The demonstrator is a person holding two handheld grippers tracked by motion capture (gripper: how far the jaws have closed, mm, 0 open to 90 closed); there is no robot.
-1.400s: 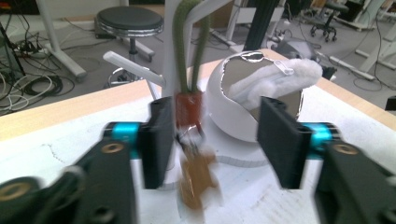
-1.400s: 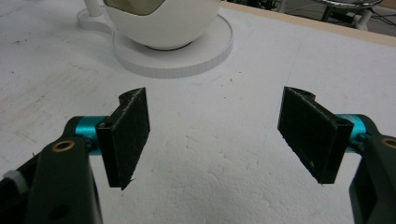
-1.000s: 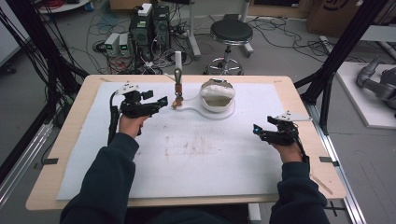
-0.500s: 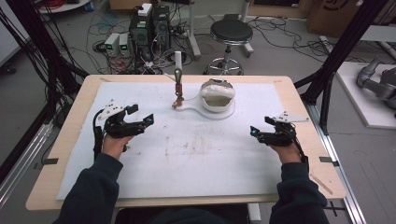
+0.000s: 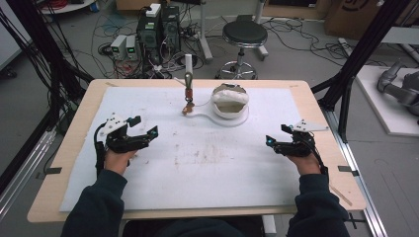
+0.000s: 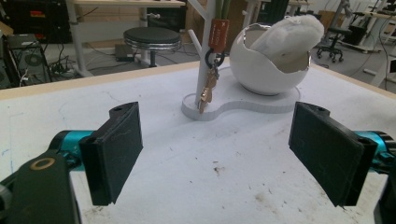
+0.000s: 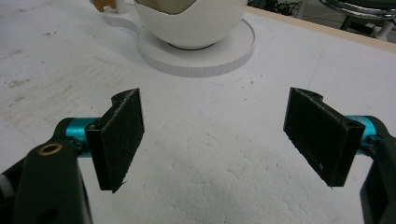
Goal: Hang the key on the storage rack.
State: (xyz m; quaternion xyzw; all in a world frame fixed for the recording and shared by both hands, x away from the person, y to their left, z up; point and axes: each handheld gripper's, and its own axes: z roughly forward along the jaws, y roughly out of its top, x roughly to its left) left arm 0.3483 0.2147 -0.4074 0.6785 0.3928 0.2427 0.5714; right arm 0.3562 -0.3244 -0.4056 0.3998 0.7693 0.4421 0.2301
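Observation:
A white egg-shaped bowl [image 5: 230, 101] with pale padding inside stands on a flat white base [image 5: 207, 117] at the back middle of the table. At the base's left end a thin post [image 5: 188, 66] carries an orange tag and brass keys [image 5: 188, 101]. My left gripper [image 5: 146, 124] is open at the left of the mat, well short of the keys. In the left gripper view the keys [image 6: 208, 88] and bowl [image 6: 273, 65] lie ahead of the open left gripper [image 6: 217, 149]. My right gripper [image 5: 275, 134] is open at the right; the right gripper view shows the right gripper [image 7: 215, 140] empty before the bowl [image 7: 191, 23].
A white mat [image 5: 207, 168] with faint brown stains covers the wooden table [image 5: 74, 148]. Behind the table stand a black stool [image 5: 244, 34] and computer boxes [image 5: 158, 29] among cables. Black frame poles [image 5: 346, 74] rise at both sides.
My left gripper has drawn back from beside the key post, leftward and toward the person, and stays open. The right gripper has barely shifted.

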